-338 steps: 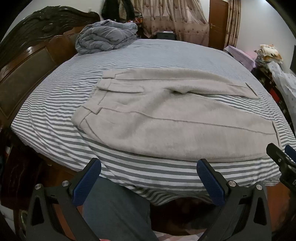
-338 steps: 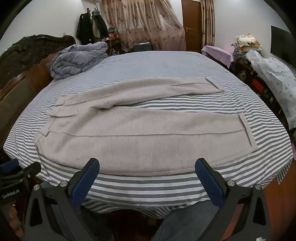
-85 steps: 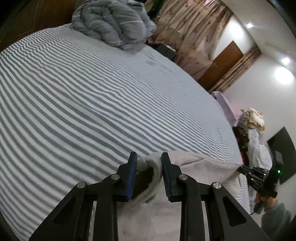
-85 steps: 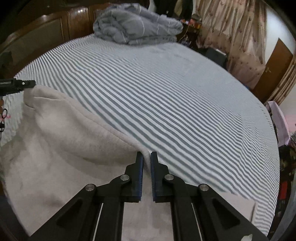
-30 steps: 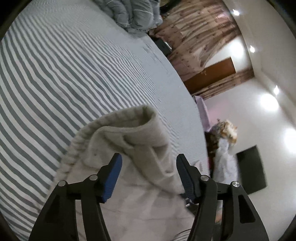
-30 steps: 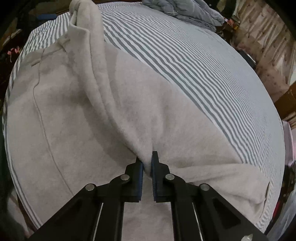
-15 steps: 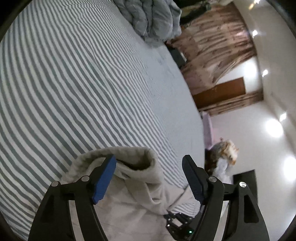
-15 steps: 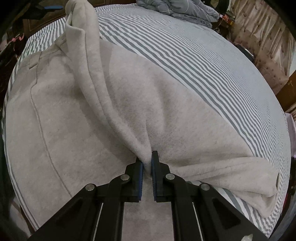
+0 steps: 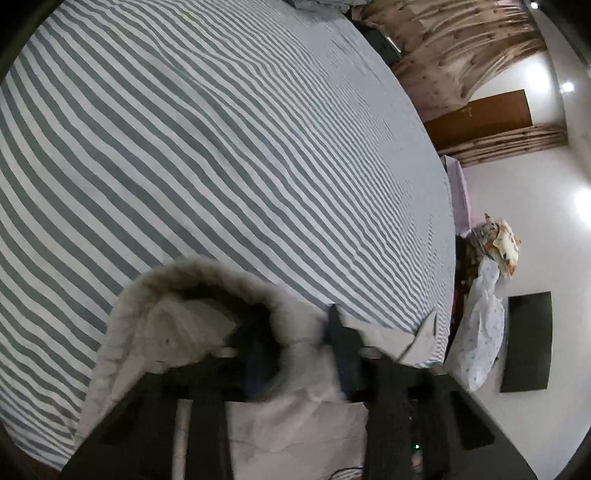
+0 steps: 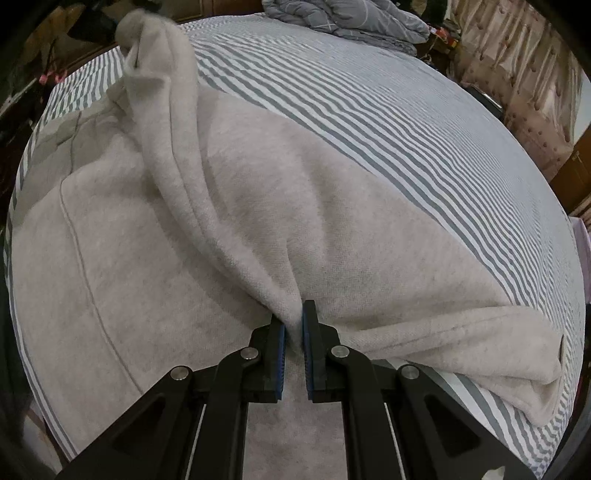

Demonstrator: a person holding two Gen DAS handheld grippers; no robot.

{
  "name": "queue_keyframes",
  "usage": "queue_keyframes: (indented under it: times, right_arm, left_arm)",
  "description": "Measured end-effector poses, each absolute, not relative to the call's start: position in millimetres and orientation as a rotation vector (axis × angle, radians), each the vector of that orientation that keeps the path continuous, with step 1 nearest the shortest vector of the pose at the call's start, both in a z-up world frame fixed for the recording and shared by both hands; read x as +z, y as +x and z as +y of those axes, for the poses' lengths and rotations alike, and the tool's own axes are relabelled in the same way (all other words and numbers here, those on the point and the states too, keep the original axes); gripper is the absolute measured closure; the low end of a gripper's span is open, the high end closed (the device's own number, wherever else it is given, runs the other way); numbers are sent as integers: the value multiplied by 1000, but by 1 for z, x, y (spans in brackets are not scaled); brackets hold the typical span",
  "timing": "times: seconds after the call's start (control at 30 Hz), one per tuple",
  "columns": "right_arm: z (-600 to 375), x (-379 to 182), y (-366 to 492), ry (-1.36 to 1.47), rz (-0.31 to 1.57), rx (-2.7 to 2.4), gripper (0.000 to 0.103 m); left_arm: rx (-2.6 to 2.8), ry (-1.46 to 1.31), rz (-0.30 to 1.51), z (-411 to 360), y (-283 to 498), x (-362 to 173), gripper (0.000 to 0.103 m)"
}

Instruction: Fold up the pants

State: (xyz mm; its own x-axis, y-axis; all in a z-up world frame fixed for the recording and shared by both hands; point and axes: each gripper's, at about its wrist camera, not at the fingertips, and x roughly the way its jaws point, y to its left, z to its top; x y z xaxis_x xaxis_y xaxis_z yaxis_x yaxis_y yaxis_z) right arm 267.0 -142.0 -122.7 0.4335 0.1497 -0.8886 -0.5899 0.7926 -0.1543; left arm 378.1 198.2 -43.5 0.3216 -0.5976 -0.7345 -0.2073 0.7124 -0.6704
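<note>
pants: pale grey fleecy pants [image 10: 155, 258] lie over the lower left and centre of the right wrist view, spread on the striped bed sheet [image 10: 388, 122], one leg doubled over the other with a raised ridge running from upper left to the centre
right claw: the right gripper [image 10: 293, 332] is narrow, pinching a thin fold of the pants between its pads at lower centre
left claw: the left gripper [image 9: 295, 354] shows blurred at lower centre of the left wrist view, its jaws closing with the thick waistband hem [image 9: 207, 273] between them; I cannot tell whether the pads press yet
handling: soft, limp and fairly bulky, likely light; it sags between two holds and keeps no crease by itself
slip: the fleece looks grippy, so a thin pinch should hold
where to hold: the thick hems and seams, at waistband and along the folded edge, both layers together
beyond: a grey quilt [image 10: 347, 18] at the top edge
</note>
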Motion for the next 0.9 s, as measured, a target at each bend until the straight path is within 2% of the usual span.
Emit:
queue_keyframes:
  times: [0.07,0.33,0.53,0.73,0.9]
  right_arm:
    - [-141,-118,266,-483,1016,469,96]
    - [-156,-61,252,-445,929,396,98]
    - [-167,-27,217,-413,889,374,98]
    - [-163,-37,177,-416,917,379,98]
    - [-158,-83,157,-402,1020,373,97]
  left_arm:
    - [-300,-746,1218,194,369,-35,83]
    - [-389,-715,1113,210,312,9,84]
    - [-449,-724,1096,225,263,9,84]
    - [-458,-725,1143,231,206,-18,84]
    - [-413,-695,1244,232,170,-61,84]
